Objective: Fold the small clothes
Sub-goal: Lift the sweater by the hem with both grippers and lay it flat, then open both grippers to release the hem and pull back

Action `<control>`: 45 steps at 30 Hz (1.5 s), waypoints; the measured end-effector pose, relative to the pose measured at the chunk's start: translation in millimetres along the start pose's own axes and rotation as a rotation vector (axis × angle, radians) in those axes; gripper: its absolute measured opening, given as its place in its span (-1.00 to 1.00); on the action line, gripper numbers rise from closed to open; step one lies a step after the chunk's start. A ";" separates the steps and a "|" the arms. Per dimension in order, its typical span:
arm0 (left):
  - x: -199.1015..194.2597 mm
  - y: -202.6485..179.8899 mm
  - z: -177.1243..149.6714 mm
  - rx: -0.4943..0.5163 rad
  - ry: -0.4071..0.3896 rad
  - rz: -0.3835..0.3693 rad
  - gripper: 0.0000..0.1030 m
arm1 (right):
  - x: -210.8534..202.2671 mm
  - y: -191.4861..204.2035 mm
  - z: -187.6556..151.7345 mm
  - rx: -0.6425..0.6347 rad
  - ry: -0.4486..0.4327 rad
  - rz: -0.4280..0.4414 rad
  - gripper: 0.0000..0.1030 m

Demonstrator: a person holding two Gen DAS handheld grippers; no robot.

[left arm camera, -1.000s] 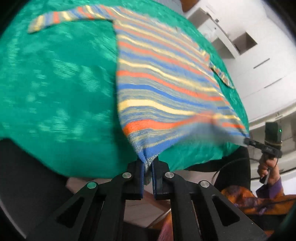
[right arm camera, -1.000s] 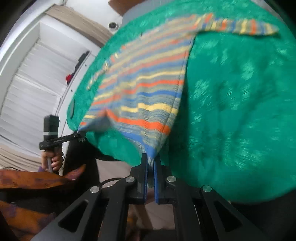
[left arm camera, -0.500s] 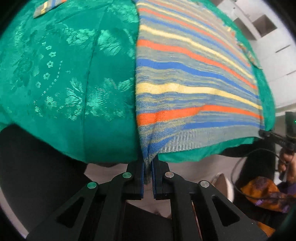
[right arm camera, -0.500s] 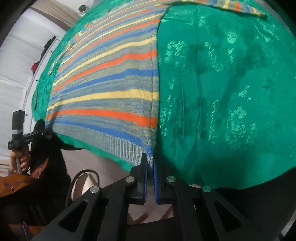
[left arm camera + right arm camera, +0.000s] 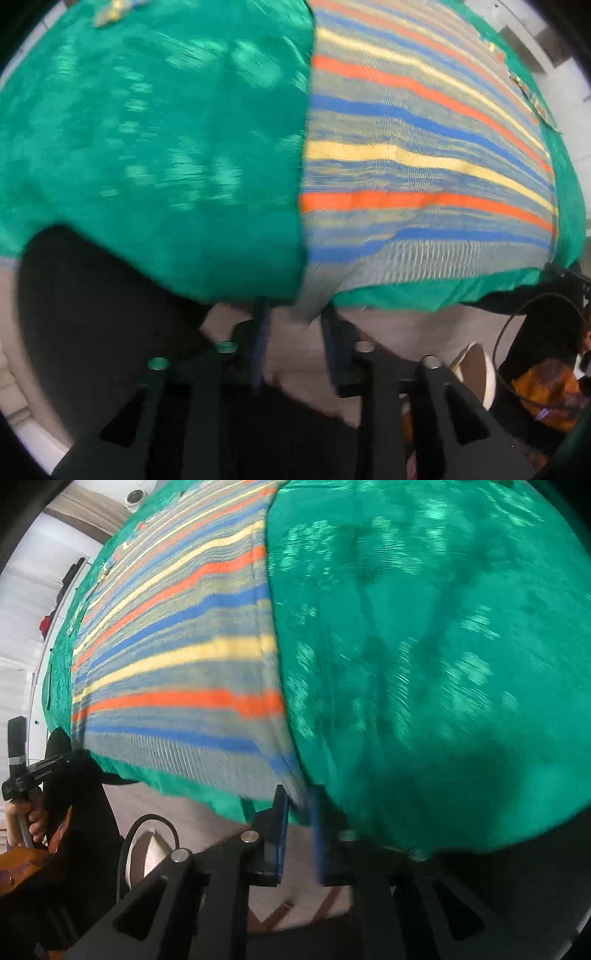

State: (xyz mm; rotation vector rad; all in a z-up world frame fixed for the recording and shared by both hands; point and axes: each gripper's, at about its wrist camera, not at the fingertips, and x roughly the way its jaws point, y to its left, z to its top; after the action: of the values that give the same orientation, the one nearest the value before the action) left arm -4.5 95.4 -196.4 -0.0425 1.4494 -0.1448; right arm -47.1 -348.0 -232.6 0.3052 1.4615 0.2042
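A striped knit sweater [image 5: 424, 155] in blue, orange, yellow and grey lies flat on the green tablecloth [image 5: 147, 147], its ribbed hem at the near table edge. It also shows in the right wrist view [image 5: 177, 657]. My left gripper [image 5: 295, 314] is open just off the table edge, the hem's left corner hanging loose between its jaws. My right gripper [image 5: 297, 805] is open at the hem's right corner, jaws apart on either side of it. Both views are motion-blurred.
The green patterned cloth [image 5: 424, 646] covers the whole table and hangs over its near edge. A sleeve tip [image 5: 110, 9] lies far left. The person's hand on the other gripper's handle [image 5: 22, 775] shows at left. White cupboards stand behind.
Both grippers held the hem corners shut, laying the sweater flat. Now both have opened and released the hem, which rests at the table edge.
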 end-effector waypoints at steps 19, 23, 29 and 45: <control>9.8 -54.3 83.5 0.141 -0.340 0.036 0.39 | -4.7 86.0 89.1 -0.246 -0.308 -0.047 -0.34; 13.4 -33.2 57.9 0.101 -0.273 0.087 0.51 | -5.6 71.7 66.4 -0.199 -0.286 -0.108 -0.34; -31.0 -6.1 45.7 -0.089 -0.411 -0.034 0.72 | -43.0 81.5 45.1 -0.178 -0.380 -0.338 0.07; -101.2 -39.0 48.8 -0.033 -0.573 -0.022 0.81 | -123.4 120.7 30.4 -0.154 -0.566 -0.518 0.48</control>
State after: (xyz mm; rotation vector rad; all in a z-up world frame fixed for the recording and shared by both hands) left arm 29.4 66.5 -86.2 -0.1170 0.8796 -0.1145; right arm -23.6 -275.8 -74.6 -0.1430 0.9142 -0.1802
